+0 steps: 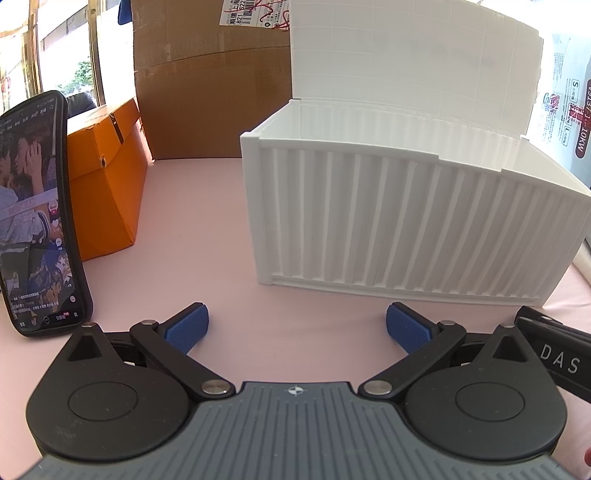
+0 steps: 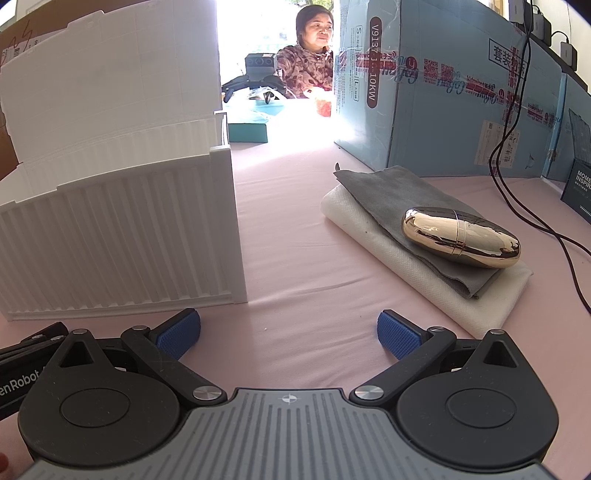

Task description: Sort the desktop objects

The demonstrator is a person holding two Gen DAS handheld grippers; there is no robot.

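— Pink tabletop [image 2: 295,236] runs under everything; what can you read around it?

— On the blue carton [image 2: 443,92] behind the cloths: "V9137", "10KW" and the sizes S and L, all printed sideways. The brown cardboard [image 1: 207,92] behind the white box carries a shipping label [image 1: 255,11] with "821" and a barcode, its top cut off. "DAS" shows on the other gripper's body at the left camera's right edge, and "enRobot", its start cut off, at the right camera's left edge.

— And the grippers?

— Left gripper [image 1: 297,330] has its blue pads spread wide with nothing between them, low over bare pink surface. Right gripper [image 2: 289,334] is the same, wide apart and empty.

— Where are the things to sort?

— A gold oval case [image 2: 461,236] lies on a grey cloth [image 2: 388,199], which lies on a folded white cloth [image 2: 406,273], right of the right gripper. A phone [image 1: 37,218] with a lit screen stands tilted at far left, beside an orange box [image 1: 107,184]. The white ribbed box [image 1: 406,221] stands between, its lid [image 1: 406,51] up.

— Free room?

— An open lane lies between the box corner and the cloths. The box's inside is mostly hidden by its front wall.
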